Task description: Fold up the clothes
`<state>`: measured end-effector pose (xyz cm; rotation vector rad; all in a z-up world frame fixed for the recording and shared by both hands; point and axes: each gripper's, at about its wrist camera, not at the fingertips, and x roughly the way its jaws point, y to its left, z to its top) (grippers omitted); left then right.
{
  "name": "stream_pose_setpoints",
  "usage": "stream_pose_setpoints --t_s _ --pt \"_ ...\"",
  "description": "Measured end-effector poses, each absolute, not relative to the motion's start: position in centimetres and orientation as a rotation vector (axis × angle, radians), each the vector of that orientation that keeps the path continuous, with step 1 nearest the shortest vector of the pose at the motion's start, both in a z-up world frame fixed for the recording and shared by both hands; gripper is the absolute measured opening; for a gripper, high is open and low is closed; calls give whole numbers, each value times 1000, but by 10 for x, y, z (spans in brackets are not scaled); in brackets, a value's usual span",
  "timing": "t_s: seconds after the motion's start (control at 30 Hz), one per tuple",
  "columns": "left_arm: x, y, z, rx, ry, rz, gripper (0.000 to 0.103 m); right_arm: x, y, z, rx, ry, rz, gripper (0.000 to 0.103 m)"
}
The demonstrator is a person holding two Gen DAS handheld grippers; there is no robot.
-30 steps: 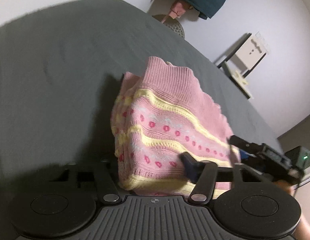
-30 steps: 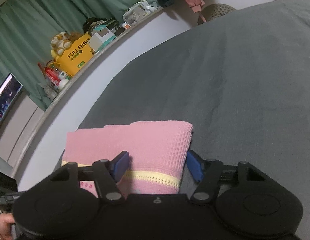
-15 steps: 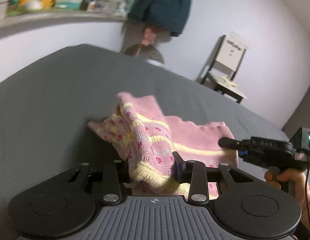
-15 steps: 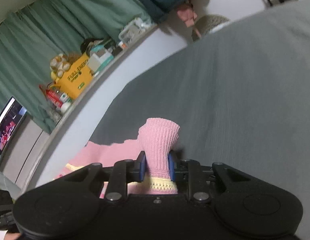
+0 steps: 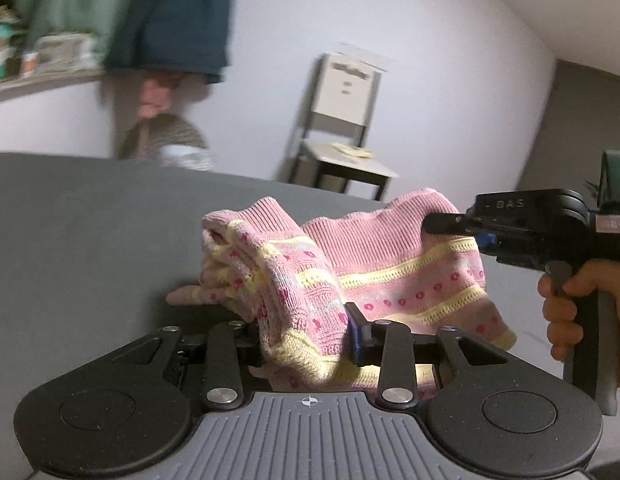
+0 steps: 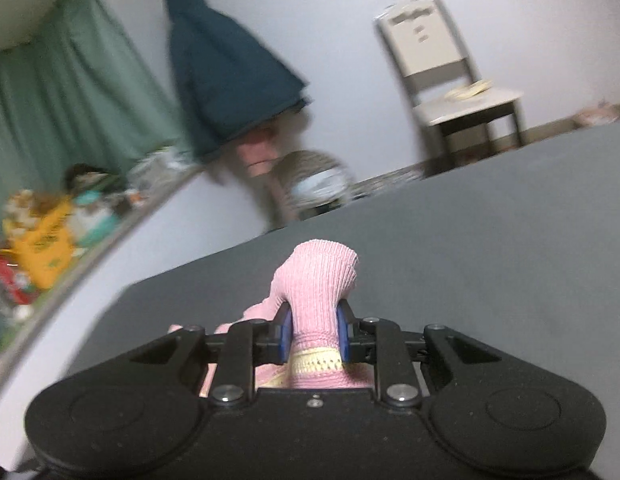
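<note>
While both tongs (image 5: 305, 336) (image 6: 313, 334) pinch it, the sweater (image 5: 374, 264) stretches seemingly sideways between them.

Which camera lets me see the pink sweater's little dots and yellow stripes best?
The left wrist view. There the pink sweater hangs spread out, showing its dots and yellow stripes. In the right wrist view only a bunched plain pink bit and one yellow band show.
</note>
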<state>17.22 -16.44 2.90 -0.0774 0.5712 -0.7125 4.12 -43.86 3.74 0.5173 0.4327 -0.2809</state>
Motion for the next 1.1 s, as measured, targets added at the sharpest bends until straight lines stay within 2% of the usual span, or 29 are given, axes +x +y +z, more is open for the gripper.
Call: stream_pose_setpoints --t_s 0.23,0.4,0.47,0.53,0.77,0.83,1.0,1.03,1.1 --pt "188 -248 19 -27 595 -809 36 46 -513 25 383 506 -385 22" --pt "183 -260 3 -36 617 -744 39 50 -548 -16 478 584 -399 22" --pt "184 -253 -4 -46 652 -722 44 45 -549 -29 501 598 -411 25" --pt "182 -242 -8 -51 674 -706 53 40 -547 -39 530 600 -426 30" --pt "172 -217 -9 -100 733 -705 53 -5 -535 -46 628 552 -443 49" --pt "171 -215 -7 -103 733 -688 66 -20 -527 -40 643 542 -456 51" --pt "170 -204 7 -120 666 -651 70 -28 -503 -9 582 492 -413 51" --pt "172 -201 9 -137 655 -652 80 -27 -498 -3 570 482 -399 52" --pt "186 -194 15 -210 661 -661 90 -26 -482 0 621 454 -362 56"
